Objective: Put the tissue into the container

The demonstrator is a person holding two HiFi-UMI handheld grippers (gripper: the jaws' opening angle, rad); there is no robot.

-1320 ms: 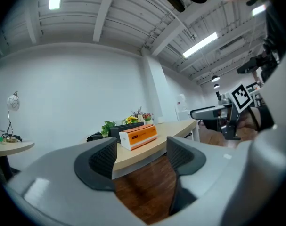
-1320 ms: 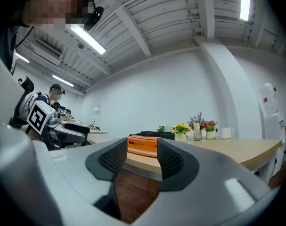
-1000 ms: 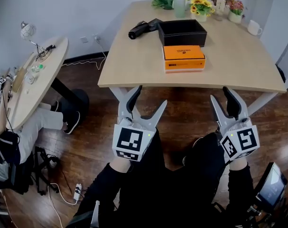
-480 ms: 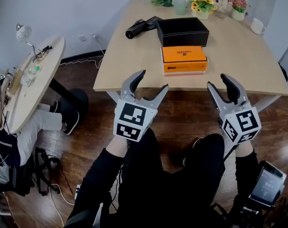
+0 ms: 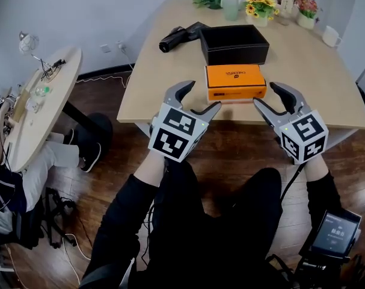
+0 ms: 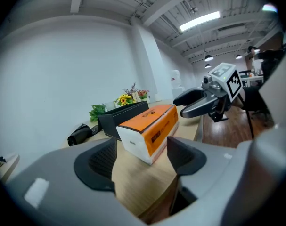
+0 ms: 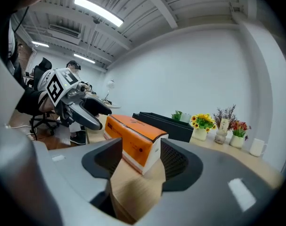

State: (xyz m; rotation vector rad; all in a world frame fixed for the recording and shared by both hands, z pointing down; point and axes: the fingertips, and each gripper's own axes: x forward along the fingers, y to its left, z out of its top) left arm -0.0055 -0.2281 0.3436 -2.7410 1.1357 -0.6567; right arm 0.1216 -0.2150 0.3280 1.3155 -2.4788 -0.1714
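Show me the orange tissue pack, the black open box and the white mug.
Orange rectangular tissue pack [image 5: 236,81], head view, middle of top face.
Black open rectangular box [image 5: 236,56], head view, front wall.
White ceramic mug [image 5: 332,37], head view, side wall.

Orange tissue pack [image 5: 236,82] before black container [image 5: 236,54]

Orange-and-white cardboard tissue box [image 5: 235,82], top face: we see one short line of dark print, too small for us to read.
Same box, long orange side: we find a small dark mark in the left gripper view, illegible.
Dark handheld screen [image 5: 334,232]: a few pale characters, which we cannot make out.
Small pale upright card [image 7: 224,125]: dark marks, unreadable.
Legible words or numbers: we find none.
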